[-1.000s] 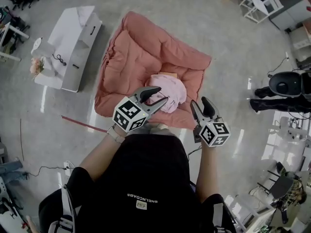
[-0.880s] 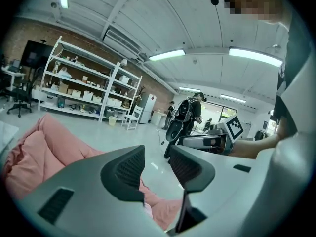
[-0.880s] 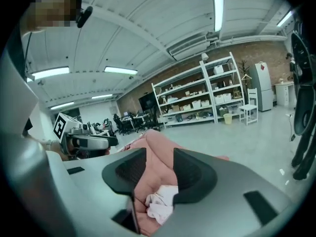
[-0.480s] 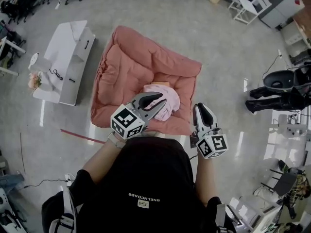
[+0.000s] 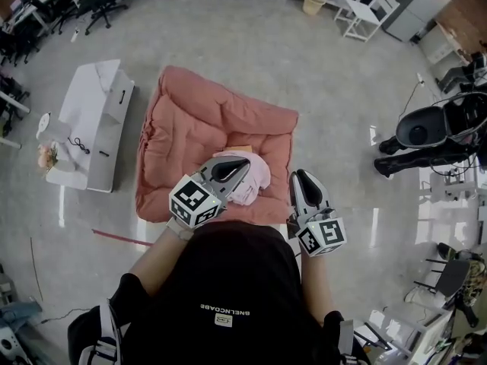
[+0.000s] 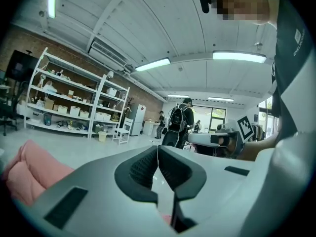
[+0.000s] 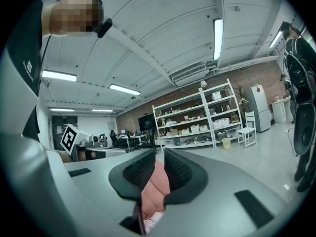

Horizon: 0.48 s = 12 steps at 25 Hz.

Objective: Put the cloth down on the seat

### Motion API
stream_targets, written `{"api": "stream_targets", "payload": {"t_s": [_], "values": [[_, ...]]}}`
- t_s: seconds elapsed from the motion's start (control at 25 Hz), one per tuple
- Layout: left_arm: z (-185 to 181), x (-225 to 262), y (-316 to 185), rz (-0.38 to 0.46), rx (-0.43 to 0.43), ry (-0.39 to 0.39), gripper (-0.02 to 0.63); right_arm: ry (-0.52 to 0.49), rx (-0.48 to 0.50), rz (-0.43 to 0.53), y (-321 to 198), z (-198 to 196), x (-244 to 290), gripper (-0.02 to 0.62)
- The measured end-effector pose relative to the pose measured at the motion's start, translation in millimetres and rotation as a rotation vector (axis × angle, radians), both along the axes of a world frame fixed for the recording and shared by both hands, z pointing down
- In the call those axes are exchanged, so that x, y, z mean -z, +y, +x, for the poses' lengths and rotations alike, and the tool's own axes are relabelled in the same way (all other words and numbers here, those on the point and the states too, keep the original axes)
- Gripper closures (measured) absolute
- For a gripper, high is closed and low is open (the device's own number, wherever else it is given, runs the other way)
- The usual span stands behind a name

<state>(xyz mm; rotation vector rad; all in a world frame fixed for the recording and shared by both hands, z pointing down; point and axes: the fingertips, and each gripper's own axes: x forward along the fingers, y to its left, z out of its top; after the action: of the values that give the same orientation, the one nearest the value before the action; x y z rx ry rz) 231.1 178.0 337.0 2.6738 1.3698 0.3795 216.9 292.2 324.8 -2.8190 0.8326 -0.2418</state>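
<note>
**A:** How does the cloth look?

**B:** Pale pink and bunched in a soft, rumpled heap on the salmon seat. It lies just beneath and beyond the tips of the left gripper, off to the left of the right gripper.

**A:** What differs from a second ago?

**B:** Both pairs of jaws stood spread then. The left pair has just been closing, and now both are drawn together, pinching nothing. The cloth lies unmoved.

black short-sleeved shirt, grey left tool and grey right tool.

Bright, even light from ceiling strips. Glare streaks on floor. Strong fisheye bending at edges; near jaws soft.
</note>
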Motion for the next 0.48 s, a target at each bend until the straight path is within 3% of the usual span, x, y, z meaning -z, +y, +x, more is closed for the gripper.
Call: {"api": "stream_targets", "payload": {"t_s": [0.24, 0.48], "values": [[-2.8, 4.7, 10.1, -0.008, -0.039, 0.013, 0.591, -0.009, -0.014, 0.029, 3.1, -1.8, 1.6, 0.521], [-7.0, 9.3, 14.9, -0.009, -0.060, 0.029, 0.591, -0.018, 0.001, -0.009, 1.7, -3.6, -4.3, 0.525]]}}
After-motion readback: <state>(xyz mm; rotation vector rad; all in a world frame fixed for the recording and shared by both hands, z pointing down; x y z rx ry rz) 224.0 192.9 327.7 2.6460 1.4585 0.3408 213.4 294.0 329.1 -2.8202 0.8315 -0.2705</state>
